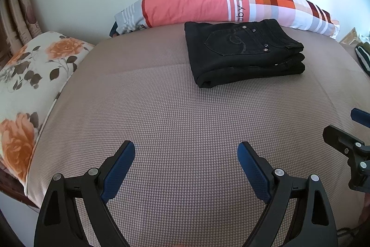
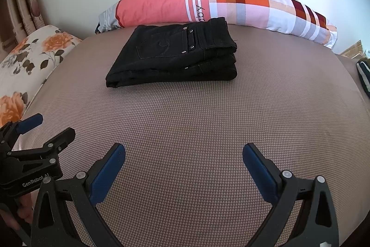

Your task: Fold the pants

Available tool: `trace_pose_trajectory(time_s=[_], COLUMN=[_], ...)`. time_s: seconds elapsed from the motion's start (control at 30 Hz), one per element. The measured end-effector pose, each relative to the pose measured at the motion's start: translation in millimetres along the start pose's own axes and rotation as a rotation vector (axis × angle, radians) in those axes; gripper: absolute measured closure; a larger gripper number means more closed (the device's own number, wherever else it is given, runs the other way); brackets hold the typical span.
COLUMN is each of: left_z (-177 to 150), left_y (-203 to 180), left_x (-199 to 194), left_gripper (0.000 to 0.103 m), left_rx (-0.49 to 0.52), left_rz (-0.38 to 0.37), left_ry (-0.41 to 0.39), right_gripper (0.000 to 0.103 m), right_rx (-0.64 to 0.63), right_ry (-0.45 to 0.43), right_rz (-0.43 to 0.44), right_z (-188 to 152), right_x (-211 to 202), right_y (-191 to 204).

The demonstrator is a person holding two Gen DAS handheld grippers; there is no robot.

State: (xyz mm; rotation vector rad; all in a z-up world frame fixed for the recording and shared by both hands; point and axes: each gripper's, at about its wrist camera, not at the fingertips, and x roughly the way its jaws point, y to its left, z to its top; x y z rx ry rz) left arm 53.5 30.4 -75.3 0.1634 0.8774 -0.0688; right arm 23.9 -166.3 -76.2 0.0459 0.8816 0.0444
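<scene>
Already the black jeans are lying folded into a compact stack of several layers in the upper middle of both views, resting on the houndstooth bed cover just in front of the striped and checked pillow. A back pocket with rivets is facing up. The left gripper is hovering low in the frame with its blue-padded jaws spread wide and holding nothing, well apart from the jeans; the right gripper is doing the same. A floral pillow is sitting at the left edge. Judging by the thick seams, the denim is fairly heavy and stiff, not slippery, so it is likely keeping its creases. Any further grip looks best taken at the layered waistband edge on the stack's right side.
</scene>
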Motion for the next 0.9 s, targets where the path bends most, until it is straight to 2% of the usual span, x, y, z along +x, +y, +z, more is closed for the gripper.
trace_pose_trajectory(time_s=[0.9], left_z=[-0.5], left_y=[-2.6], left_x=[7.5], left_gripper=[0.013], left_rx=[0.001], left_rz=[-0.016], left_ry=[0.026], right_gripper=[0.003], right_rx=[0.003], right_ry=[0.015], right_rz=[0.012], right_z=[-0.2], right_x=[1.4], right_y=[-0.8])
